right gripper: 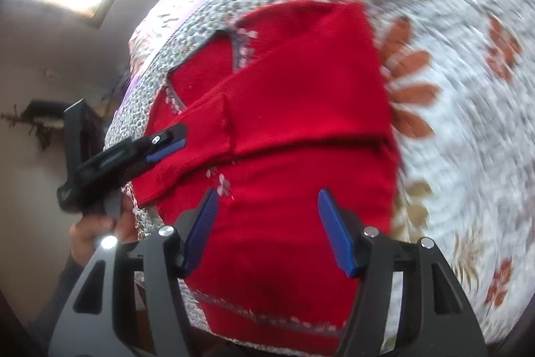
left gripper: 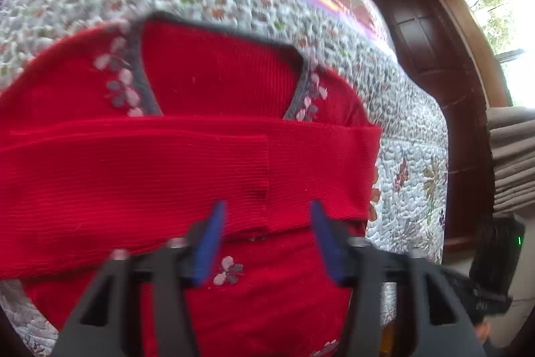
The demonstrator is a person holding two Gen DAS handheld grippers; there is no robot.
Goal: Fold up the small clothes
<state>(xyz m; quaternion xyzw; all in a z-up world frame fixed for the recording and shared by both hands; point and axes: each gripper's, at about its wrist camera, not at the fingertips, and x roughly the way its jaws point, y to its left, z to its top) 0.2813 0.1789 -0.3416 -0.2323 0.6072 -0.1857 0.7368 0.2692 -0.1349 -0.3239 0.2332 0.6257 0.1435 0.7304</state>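
The left gripper (left gripper: 267,216) has its blue pads (left gripper: 209,243) spread wide with nothing between them; it hangs over the red sweater (left gripper: 207,163), above the cuff end of a sleeve (left gripper: 167,176) folded across the chest. The right gripper (right gripper: 267,209) is likewise wide apart and empty, its blue pads (right gripper: 334,233) poised over the lower body of the sweater, near a small pale flower motif (right gripper: 222,186).

In the right wrist view the left gripper (right gripper: 165,144) shows again at the sweater's left edge, by the folded sleeve; motion blur makes it hard to tell whether its tip touches the knit. A hand (right gripper: 97,226) grips its black handle (right gripper: 80,163) beyond that edge.

The sweater lies flat, front up, with both sleeves folded in over the chest, one overlapping the other. Its grey-trimmed V neckline (left gripper: 220,69) lies at the far end from both grippers, flanked by pale flower embroidery (left gripper: 120,79). The hem (right gripper: 267,320), trimmed in grey with pale dots, lies nearest the right gripper.

Under the sweater spreads a floral quilt (left gripper: 411,136) that extends beyond it on every side, with orange flowers (right gripper: 408,89) to its right. Beyond the quilt, to the sweater's right in the left wrist view, stands a dark wooden door (left gripper: 431,56) and a bright window (left gripper: 501,22).
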